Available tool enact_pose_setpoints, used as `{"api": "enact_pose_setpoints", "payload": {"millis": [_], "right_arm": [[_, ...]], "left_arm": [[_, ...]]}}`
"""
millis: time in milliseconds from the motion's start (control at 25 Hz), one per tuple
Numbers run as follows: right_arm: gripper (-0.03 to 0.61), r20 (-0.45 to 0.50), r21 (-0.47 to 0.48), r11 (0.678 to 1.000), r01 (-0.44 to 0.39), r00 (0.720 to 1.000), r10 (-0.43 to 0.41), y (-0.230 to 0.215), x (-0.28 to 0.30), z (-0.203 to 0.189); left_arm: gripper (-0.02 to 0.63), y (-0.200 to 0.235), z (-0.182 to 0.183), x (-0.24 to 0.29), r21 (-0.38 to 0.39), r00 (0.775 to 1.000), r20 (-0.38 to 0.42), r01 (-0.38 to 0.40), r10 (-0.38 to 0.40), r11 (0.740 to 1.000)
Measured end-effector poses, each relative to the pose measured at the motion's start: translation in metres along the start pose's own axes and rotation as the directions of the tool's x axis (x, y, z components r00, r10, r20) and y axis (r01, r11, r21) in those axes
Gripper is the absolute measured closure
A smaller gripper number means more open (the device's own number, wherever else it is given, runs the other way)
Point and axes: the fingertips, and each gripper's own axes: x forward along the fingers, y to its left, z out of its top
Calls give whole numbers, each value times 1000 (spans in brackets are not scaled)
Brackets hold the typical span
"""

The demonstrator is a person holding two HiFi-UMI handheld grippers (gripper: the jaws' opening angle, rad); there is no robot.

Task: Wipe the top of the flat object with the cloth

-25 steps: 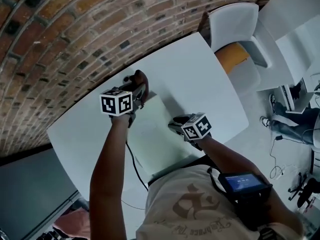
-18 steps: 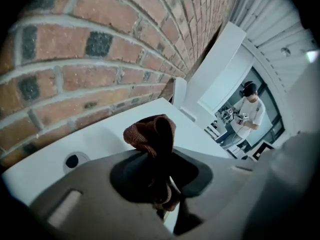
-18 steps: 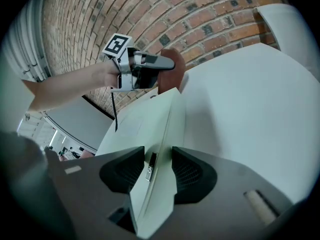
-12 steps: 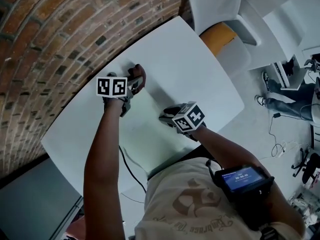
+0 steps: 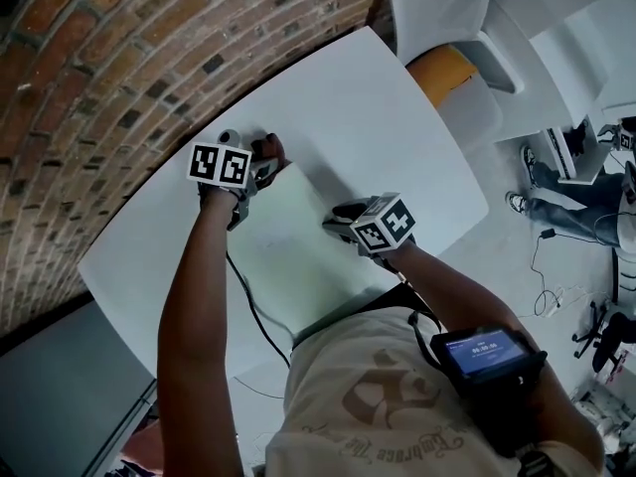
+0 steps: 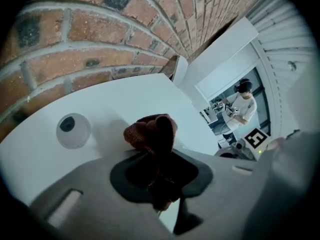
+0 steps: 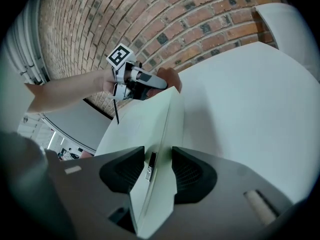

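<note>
while the right hand-held gripper (image 5: 340, 222) is clamping the near right edge of the pale green flat panel (image 5: 298, 251), its jaws set wide with a pad against each face, the left hand-held gripper (image 5: 264, 162) is pinching a bunched maroon cloth (image 5: 273, 150) at the panel's far corner, left of frame centre. the wipe seems to be only beginning: the next move is calling for pressing the cloth down and dragging it across the top toward the lower frame. the panel is lying on a white desk (image 5: 378, 117) beside a brick wall (image 5: 89, 58); a white chair (image 5: 442, 8) is standing at upper right.
</note>
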Motion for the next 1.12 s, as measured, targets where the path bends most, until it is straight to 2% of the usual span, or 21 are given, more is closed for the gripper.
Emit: {"api": "enact_pose_setpoints", "payload": {"millis": [280, 760, 1120], "right_arm": [[394, -2, 1, 1000, 7, 1000, -7, -6, -5, 0], [394, -14, -7, 1000, 30, 999, -30, 0, 3, -1], [394, -13, -13, 999, 51, 999, -52, -1, 4, 0]], "left_arm": [[538, 27, -38, -30, -45, 995, -25, -97, 96, 994], [538, 75, -103, -93, -151, 981, 30, -187, 193, 971], [538, 96, -143, -133, -239, 958, 78, -252, 277, 938]]}}
